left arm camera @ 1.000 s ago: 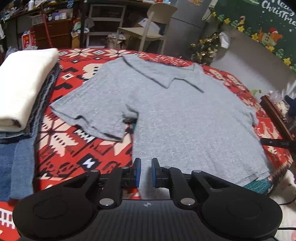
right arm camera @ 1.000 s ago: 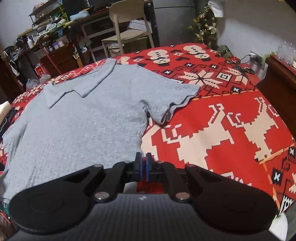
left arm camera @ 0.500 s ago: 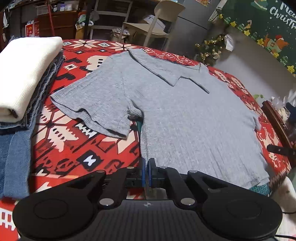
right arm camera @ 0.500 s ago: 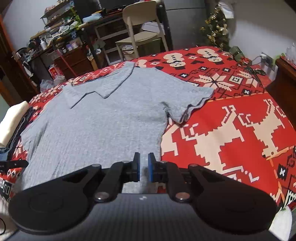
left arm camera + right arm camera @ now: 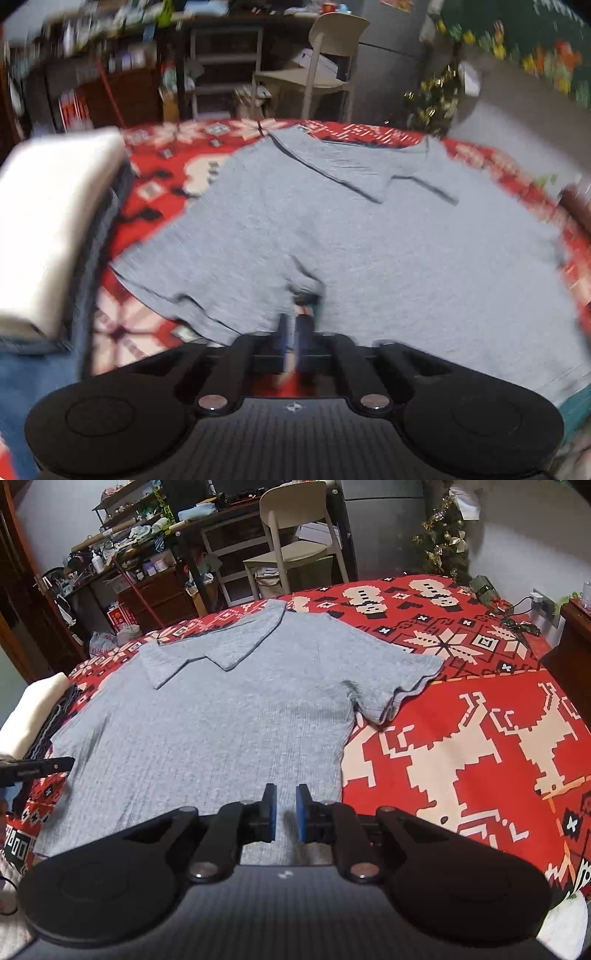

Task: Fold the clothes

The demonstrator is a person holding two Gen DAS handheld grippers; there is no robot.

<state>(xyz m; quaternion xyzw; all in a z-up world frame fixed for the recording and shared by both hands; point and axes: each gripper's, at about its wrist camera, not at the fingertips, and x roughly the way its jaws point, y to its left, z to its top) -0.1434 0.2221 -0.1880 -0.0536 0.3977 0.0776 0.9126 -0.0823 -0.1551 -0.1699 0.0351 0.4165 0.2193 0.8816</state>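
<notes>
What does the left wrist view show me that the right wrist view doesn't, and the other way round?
Only the left wrist view: the left gripper, jaws nearly closed by the shirt's armpit, and blue denim under the stack. The image is blurred.
Only the right wrist view: the right gripper, open over the hem, the shirt's far sleeve, and the reindeer pattern.
Both: the grey polo shirt spread flat on the red blanket, the folded white stack, the chair.

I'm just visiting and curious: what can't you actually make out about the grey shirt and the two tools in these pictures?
- Left wrist view: motion blur smears the left tool, so whether it pinches the grey shirt is unclear.
- Right wrist view: the right tool hides the shirt's hem.
- Right wrist view: shelf items are too small to identify.
- Left wrist view: the folded stack is cut off by the left edge.
</notes>
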